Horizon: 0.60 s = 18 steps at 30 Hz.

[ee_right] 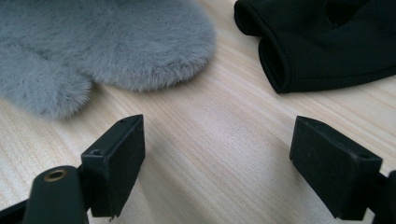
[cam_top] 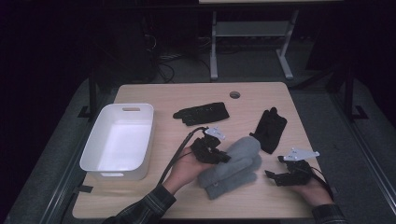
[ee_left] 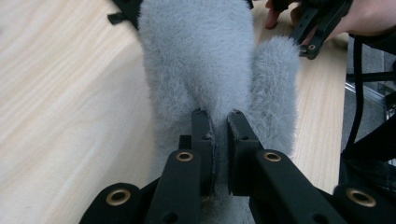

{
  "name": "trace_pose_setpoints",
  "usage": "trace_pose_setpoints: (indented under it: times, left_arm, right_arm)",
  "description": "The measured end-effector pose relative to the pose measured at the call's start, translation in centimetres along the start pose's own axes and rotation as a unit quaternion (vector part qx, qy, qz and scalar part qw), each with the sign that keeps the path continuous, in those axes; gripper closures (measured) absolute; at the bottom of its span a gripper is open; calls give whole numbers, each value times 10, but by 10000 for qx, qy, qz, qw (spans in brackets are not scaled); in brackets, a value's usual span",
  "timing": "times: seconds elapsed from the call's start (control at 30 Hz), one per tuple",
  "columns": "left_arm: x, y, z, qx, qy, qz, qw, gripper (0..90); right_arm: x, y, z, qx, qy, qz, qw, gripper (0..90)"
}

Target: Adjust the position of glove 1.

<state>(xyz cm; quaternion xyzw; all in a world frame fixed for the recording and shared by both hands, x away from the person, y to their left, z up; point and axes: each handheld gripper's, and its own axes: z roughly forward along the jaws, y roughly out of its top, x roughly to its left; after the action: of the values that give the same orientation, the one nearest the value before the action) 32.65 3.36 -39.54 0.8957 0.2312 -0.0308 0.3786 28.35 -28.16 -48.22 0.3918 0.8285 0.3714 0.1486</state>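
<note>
Grey and fluffy, the soft plush mitten [cam_top: 233, 165] lies near the front middle of the pale wooden table [cam_top: 261, 93], and from above it looks like a pair stacked one on the other. I judge it light, limp and easy to squash, so it will sag from any pinch; the deep pile may slip a little, and a firm bite well into the fabric near the cuff or edge should hold best. The left gripper [ee_left: 218, 122] has its black jaws nearly together, clamped on a fold of the fur at the mitten's near end. Its hand [cam_top: 184, 169] rests low on the table, palm under the tool, forearm in a plaid sleeve. The right gripper [ee_right: 217, 158] hovers just above bare wood with jaws wide apart, holding nothing, the mitten's rounded tip ahead to its left and a black fabric glove [cam_top: 270, 129] ahead to its right. Farther off lie another black glove [cam_top: 201, 113] and a white plastic bin [cam_top: 120, 140] at the table's left
</note>
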Motion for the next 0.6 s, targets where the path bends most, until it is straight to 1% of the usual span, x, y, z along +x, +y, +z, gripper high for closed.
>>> trace_pose_setpoints:
  times: [0.03, 0.1, 0.13, 0.2, 0.27, 0.37, 0.4, 0.43, 0.47, 0.5, 0.53, 0.57, 0.6]
  left_arm:
    - [0, 0, 3, 15, -25, 4, 10000, 834]
    - [-2, 0, 7, 76, 17, -36, 10000, 834]
    - [-3, 1, 10, 87, 0, -73, 9999, 834]
    - [-4, 2, 12, 99, 8, -62, 9999, 834]
    - [-6, 2, 13, 64, 3, -95, 9999, 833]
    - [-7, 2, 17, 101, 13, -28, 9999, 831]
    - [-7, 1, 20, 113, 28, -35, 9999, 828]
    - [-7, 1, 21, 186, 18, 29, 9998, 823]
    - [-7, 0, 23, 160, 7, 6, 9999, 813]
    - [-7, 0, 24, 152, 2, 27, 9999, 795]
    - [-7, -1, 25, 109, -5, 0, 9999, 767]
    - [-6, 0, 26, 144, -38, 0, 9999, 731]
    - [-5, 0, 25, 117, -63, 3, 9999, 696]
  right_arm:
    - [0, 0, 0, -1, -1, -1, 10000, 180]
    - [0, 0, 0, 1, 0, 2, 10000, 179]
    - [0, 0, 0, 0, 0, 3, 10000, 179]
    - [0, 0, 0, -1, 0, 3, 10000, 180]
    - [0, 0, 0, 0, 2, 6, 10000, 179]
    - [0, 0, 0, 0, 1, 6, 10000, 179]
    - [0, 0, 0, 2, 0, 4, 10000, 179]
    - [0, 0, 0, 2, 1, 4, 10000, 180]
    - [0, 0, 0, 1, 0, 1, 10000, 180]
    - [0, 0, 0, 3, 0, 6, 10000, 180]
    - [0, 0, 0, 1, 1, 3, 10000, 179]
    - [0, 0, 0, 1, 1, 3, 10000, 180]
    - [0, 0, 0, 2, 1, 5, 10000, 180]
